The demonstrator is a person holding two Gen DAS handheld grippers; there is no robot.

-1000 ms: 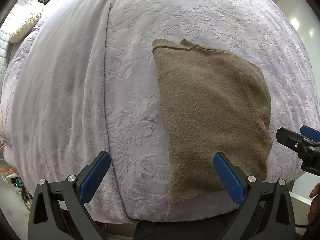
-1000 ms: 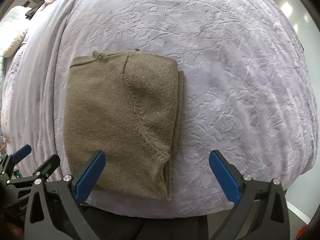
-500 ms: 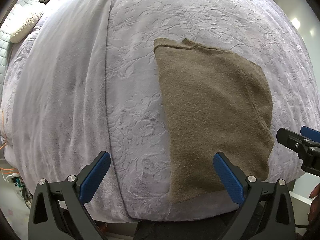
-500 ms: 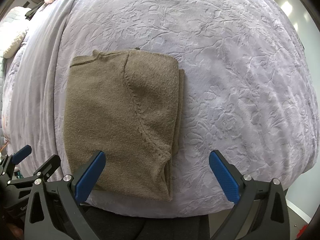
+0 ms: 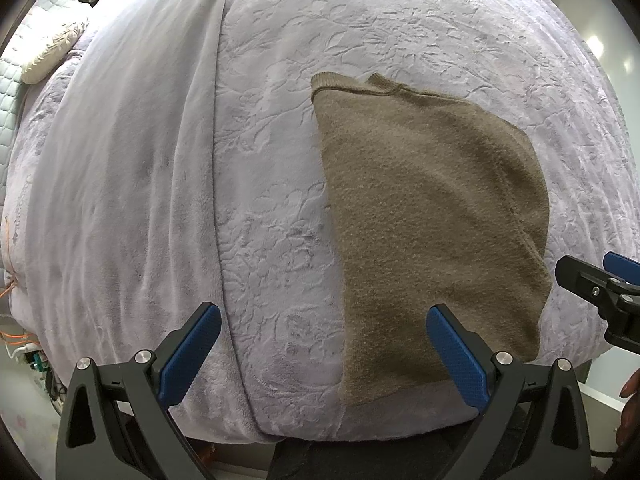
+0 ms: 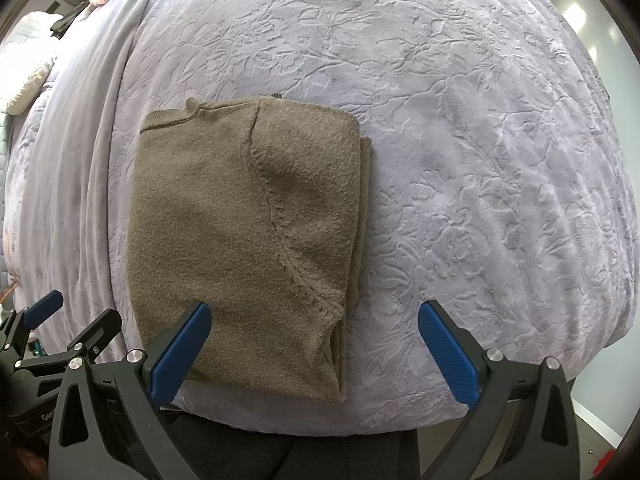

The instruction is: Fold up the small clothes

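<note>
A brown knitted sweater (image 5: 424, 216) lies folded lengthwise on a lilac embossed bedspread (image 5: 276, 128); its near hem reaches the bed's front edge. In the right wrist view the sweater (image 6: 240, 232) shows a sleeve seam and stacked layers along its right side. My left gripper (image 5: 324, 354) is open and empty, held above the bed's front edge at the sweater's near left corner. My right gripper (image 6: 314, 350) is open and empty, above the sweater's near right corner. Each gripper shows at the edge of the other's view.
A smooth lilac blanket (image 5: 120, 184) covers the left part of the bed. Pale pillows (image 5: 52, 52) lie at the far left. The bed's front edge (image 6: 320, 428) runs just before the grippers, with dark clothing below it.
Almost nothing: both views shift very slightly. The sweater lies as before and both grippers stay open.
</note>
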